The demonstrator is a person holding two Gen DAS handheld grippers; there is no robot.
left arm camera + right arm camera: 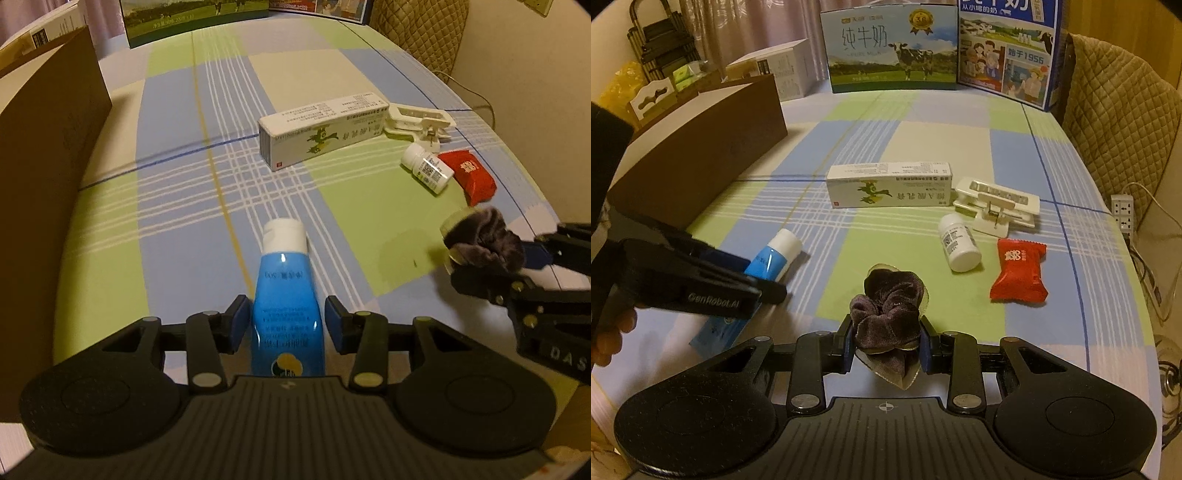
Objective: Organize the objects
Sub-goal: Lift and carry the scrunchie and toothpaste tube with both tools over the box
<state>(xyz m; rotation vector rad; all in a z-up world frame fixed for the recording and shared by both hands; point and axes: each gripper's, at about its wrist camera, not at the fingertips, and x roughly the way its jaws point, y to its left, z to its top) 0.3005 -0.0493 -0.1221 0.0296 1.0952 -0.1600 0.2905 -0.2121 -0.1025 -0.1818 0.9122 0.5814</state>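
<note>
Legible markings, by item:

- Milk carton (890, 48) at rear of counter: "纯牛奶", "PURE MILK", gold seal reading "3.6".
- Blue milk carton (1008, 51) beside it: "从小喝的奶" along top, "始于1956" on side panel.
- Left gripper (768, 284) body, seen from right wrist view: "GenRobot.AI".
- Right gripper (476, 254) body, seen from left wrist view: "DAS", cut off at frame edge.
- Blue tube (286, 295): "300" among inverted print; remainder illegible.
- White ointment box (890, 184): inverted characters, too small to read reliably.
- White bottle (960, 243): code label, unreadable.
- Red packet (1019, 273): white emblem, characters unclear.
</note>
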